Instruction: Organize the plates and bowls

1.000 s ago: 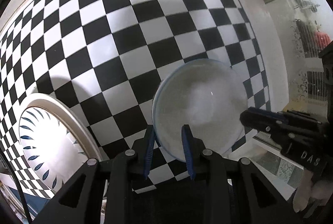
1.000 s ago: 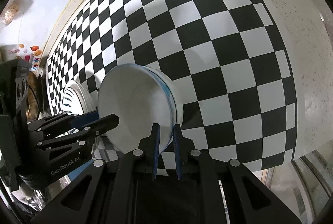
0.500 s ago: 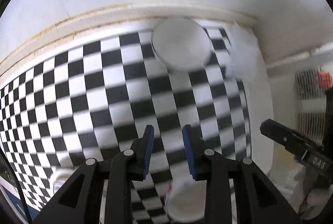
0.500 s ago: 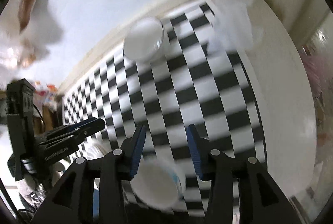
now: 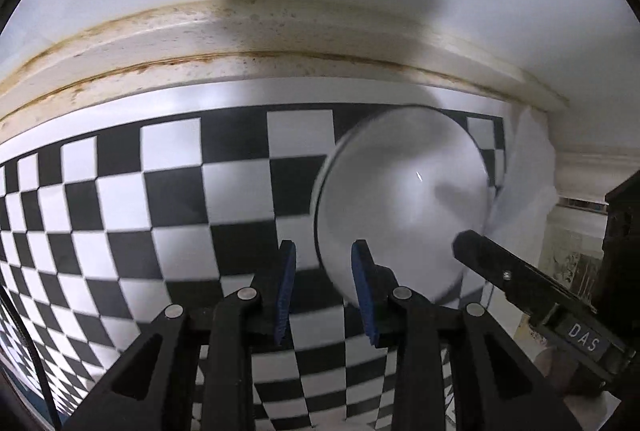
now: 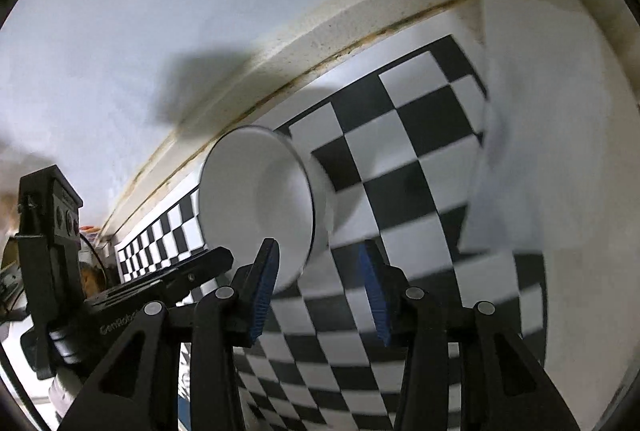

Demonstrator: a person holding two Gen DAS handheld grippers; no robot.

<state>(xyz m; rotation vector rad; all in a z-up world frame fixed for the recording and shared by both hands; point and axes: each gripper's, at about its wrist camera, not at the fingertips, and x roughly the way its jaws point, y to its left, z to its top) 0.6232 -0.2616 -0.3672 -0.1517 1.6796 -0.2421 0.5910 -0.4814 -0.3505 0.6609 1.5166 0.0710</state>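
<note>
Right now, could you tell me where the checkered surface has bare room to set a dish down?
Left of the white bowl, the checkered mat lies bare up to the stained wall ledge. It is crowded on the bowl's other side, where the white cloth lies close beside it.

One white bowl [image 5: 404, 199], one white cloth [image 6: 536, 135], two grippers [image 5: 322, 291].

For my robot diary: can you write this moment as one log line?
left gripper: open, empty | right gripper: open, empty | white bowl: on checkered mat, by wall
</note>
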